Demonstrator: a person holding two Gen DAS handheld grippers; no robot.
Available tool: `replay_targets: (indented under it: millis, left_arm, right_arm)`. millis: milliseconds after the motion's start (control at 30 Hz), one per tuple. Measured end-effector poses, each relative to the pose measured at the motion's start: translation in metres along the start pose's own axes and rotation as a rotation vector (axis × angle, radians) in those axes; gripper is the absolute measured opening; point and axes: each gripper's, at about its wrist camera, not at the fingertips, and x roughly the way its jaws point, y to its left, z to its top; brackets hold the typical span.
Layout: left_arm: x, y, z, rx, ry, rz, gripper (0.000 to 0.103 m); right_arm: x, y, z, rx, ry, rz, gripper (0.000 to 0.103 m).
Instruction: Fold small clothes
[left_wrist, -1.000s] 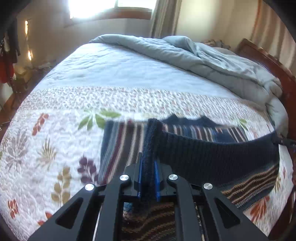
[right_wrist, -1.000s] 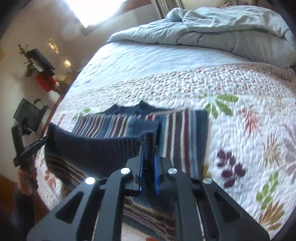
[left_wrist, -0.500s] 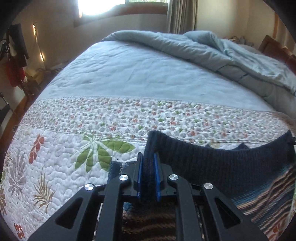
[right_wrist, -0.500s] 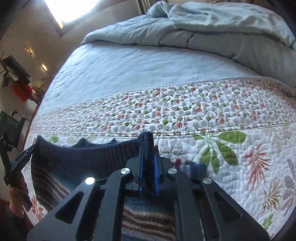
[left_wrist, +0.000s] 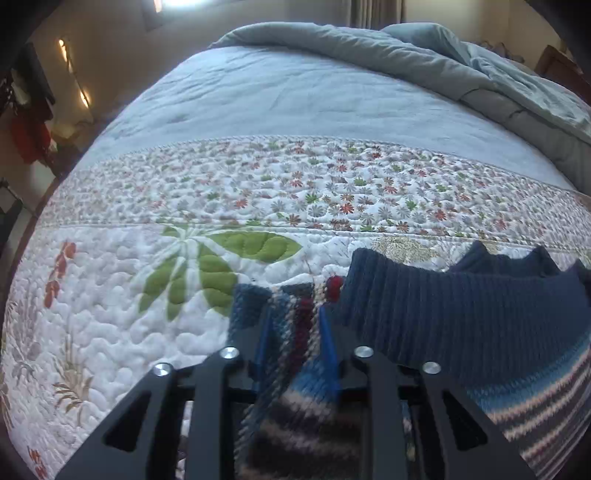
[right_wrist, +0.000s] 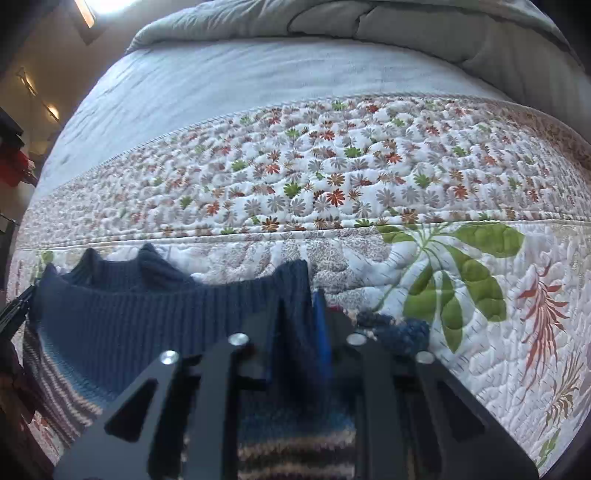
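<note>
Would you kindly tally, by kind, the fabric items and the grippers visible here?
Striped knit sweaters: 1
Floral quilts: 1
Grey-blue comforters: 1
Grippers: 2, left gripper and right gripper
Total: 5

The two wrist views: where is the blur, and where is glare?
Left wrist: the sweater is smeared between the fingers, window blown white. Right wrist: cloth at the fingers blurred, quilt sharp, window overexposed.
</note>
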Motion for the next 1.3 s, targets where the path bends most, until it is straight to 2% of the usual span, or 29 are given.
replay_targets:
  millis: [33,100,133,200,333,400,500,600,667,767,833,900,1000,1067,1133,1167,1200,1233,1267,1300]
  left_arm:
    - [-0.007,0.002,-0.002,0.010,-0.007,-0.004,0.034]
    - [-0.022,0.009,-0.009,0.021,-0.011,-0.017,0.045]
    - [-0.032,0.012,-0.015,0.022,-0.010,-0.035,0.048]
    - [-0.046,0.022,-0.032,0.026,0.018,-0.045,0.060]
    - [-0.069,0.042,-0.087,0.015,0.088,-0.072,0.067]
    - [-0.077,0.051,-0.113,0.002,0.111,-0.104,0.068]
    - [-0.087,0.056,-0.142,-0.034,0.123,-0.158,0.069]
    - [-0.091,0.052,-0.160,-0.062,0.129,-0.225,0.069]
    - [-0.089,0.046,-0.165,-0.070,0.138,-0.242,0.070]
    - [-0.085,0.041,-0.166,-0.086,0.142,-0.240,0.080]
    - [-0.076,0.039,-0.162,-0.095,0.165,-0.243,0.082]
    - [-0.068,0.037,-0.159,-0.095,0.194,-0.244,0.086]
    - [-0.058,0.038,-0.153,-0.129,0.215,-0.283,0.091]
    - [-0.053,0.037,-0.149,-0.145,0.222,-0.286,0.091]
    - [-0.052,0.034,-0.146,-0.145,0.222,-0.279,0.090]
    - [-0.053,0.032,-0.146,-0.141,0.222,-0.266,0.081]
    - [-0.055,0.030,-0.145,-0.129,0.222,-0.245,0.067]
    - [-0.057,0.030,-0.145,-0.132,0.224,-0.259,0.056]
    - [-0.057,0.029,-0.143,-0.153,0.233,-0.309,0.036]
    - [-0.058,0.029,-0.143,-0.198,0.249,-0.355,0.033]
  right_arm:
    - [-0.007,-0.002,-0.002,-0.004,-0.006,0.010,0.027]
    - [-0.026,-0.008,-0.010,-0.012,-0.013,0.026,0.033]
    - [-0.035,-0.012,-0.015,-0.013,-0.016,0.045,0.038]
    - [-0.056,-0.020,-0.034,-0.019,-0.015,0.080,0.042]
    - [-0.087,-0.044,-0.088,-0.027,0.018,0.098,0.053]
    - [-0.100,-0.060,-0.118,0.000,0.038,0.128,0.053]
    - [-0.112,-0.071,-0.160,0.027,0.080,0.241,0.056]
    - [-0.112,-0.076,-0.184,0.049,0.113,0.274,0.064]
    - [-0.105,-0.076,-0.193,0.056,0.132,0.278,0.065]
    - [-0.094,-0.080,-0.194,0.104,0.150,0.323,0.070]
    - [-0.084,-0.079,-0.192,0.123,0.175,0.350,0.070]
    - [-0.074,-0.074,-0.190,0.117,0.189,0.359,0.072]
    - [-0.062,-0.063,-0.185,0.086,0.191,0.351,0.072]
    - [-0.059,-0.057,-0.184,0.063,0.183,0.337,0.068]
    - [-0.060,-0.052,-0.182,0.041,0.176,0.330,0.054]
    - [-0.059,-0.050,-0.182,0.032,0.178,0.325,0.046]
    - [-0.059,-0.047,-0.181,0.023,0.178,0.318,0.043]
    - [-0.059,-0.046,-0.181,0.016,0.175,0.311,0.036]
    - [-0.060,-0.048,-0.182,0.011,0.172,0.310,0.029]
    - [-0.063,-0.047,-0.182,0.008,0.165,0.309,0.026]
